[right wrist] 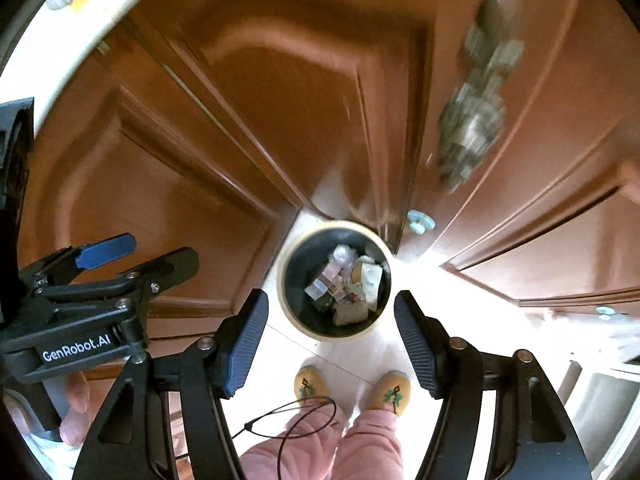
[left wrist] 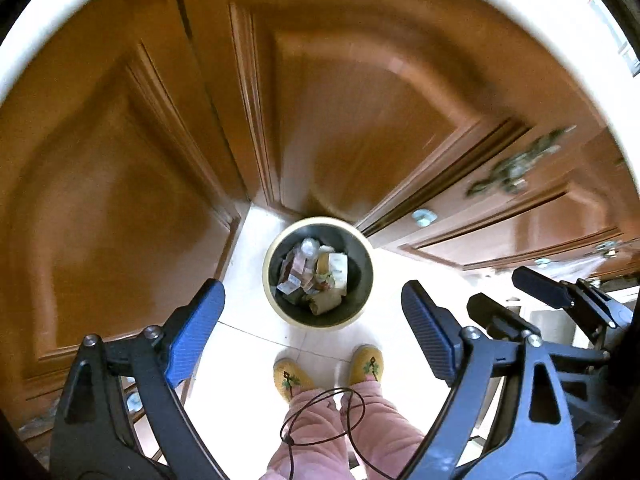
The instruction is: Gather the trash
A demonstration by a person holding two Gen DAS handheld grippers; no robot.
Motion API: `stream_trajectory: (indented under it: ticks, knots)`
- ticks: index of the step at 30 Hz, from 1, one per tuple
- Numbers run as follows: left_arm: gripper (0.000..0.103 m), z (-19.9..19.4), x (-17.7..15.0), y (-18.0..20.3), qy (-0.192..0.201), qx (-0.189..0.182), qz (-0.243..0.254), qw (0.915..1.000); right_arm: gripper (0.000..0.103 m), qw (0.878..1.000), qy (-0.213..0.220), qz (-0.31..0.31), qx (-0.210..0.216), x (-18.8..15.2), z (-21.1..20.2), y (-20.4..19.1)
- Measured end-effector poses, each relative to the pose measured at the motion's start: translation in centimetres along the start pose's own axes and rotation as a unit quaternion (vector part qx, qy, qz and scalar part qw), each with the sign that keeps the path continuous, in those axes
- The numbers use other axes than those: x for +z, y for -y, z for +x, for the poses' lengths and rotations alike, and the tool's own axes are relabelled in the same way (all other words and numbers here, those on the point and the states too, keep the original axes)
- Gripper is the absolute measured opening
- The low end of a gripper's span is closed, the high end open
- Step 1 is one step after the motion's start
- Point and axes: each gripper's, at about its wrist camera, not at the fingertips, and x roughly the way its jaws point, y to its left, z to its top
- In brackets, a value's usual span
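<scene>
A round cream-rimmed trash bin [left wrist: 276, 300] with a dark liner stands on the pale tiled floor far below both grippers. It holds crumpled wrappers, paper and a clear bottle [left wrist: 310, 247]. The same bin [right wrist: 288, 308] sits low in the middle of the right wrist view, trash [right wrist: 346, 284] piled inside. My left gripper [left wrist: 312, 336] points steeply down above it, open, nothing between its blue pads. My right gripper [right wrist: 330, 340] is also open and empty, high over the bin. Each gripper shows in the other's view: the right gripper [left wrist: 516, 296] and the left gripper [right wrist: 136, 256].
Brown wooden cabinet doors [left wrist: 120, 208] wrap around the bin on the left, back and right, with ornate metal handles [right wrist: 472, 120] and a pale knob [left wrist: 423, 216]. A person's pink trouser legs and yellow slippers [left wrist: 366, 366] stand just before the bin. A thin black cord [left wrist: 320, 416] loops there.
</scene>
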Motion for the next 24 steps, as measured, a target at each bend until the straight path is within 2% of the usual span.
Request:
stream_trajectory:
  ticks: [8, 10, 18, 21, 24]
  knots:
    - [0.089, -11.8, 2.8, 0.6, 0.038, -0.015, 0.002, 0.9992, 0.067, 0.998, 0.053, 0.017, -0.011, 2.1, -13.0, -2.7]
    - [0.089, -14.4, 3.6, 0.7, 0.051, -0.022, 0.001, 0.9985, 0.071, 0.997, 0.070, 0.022, -0.013, 2.5, -16.0, -3.4]
    - [0.089, -25.3, 6.3, 2.3, 0.134, -0.034, 0.037, 0.9897, 0.080, 0.987, 0.150, 0.038, -0.031, 4.1, -27.0, -5.8]
    - [0.089, -28.2, 7.2, 3.0, 0.154, -0.028, 0.050, 0.9864, 0.083, 0.982, 0.177, 0.040, -0.046, 4.6, -30.3, -6.6]
    - [0.089, -31.0, 7.8, 3.9, 0.171, -0.006, 0.061, 0.9834, 0.083, 0.977, 0.201, 0.045, -0.054, 5.2, -33.5, -7.4]
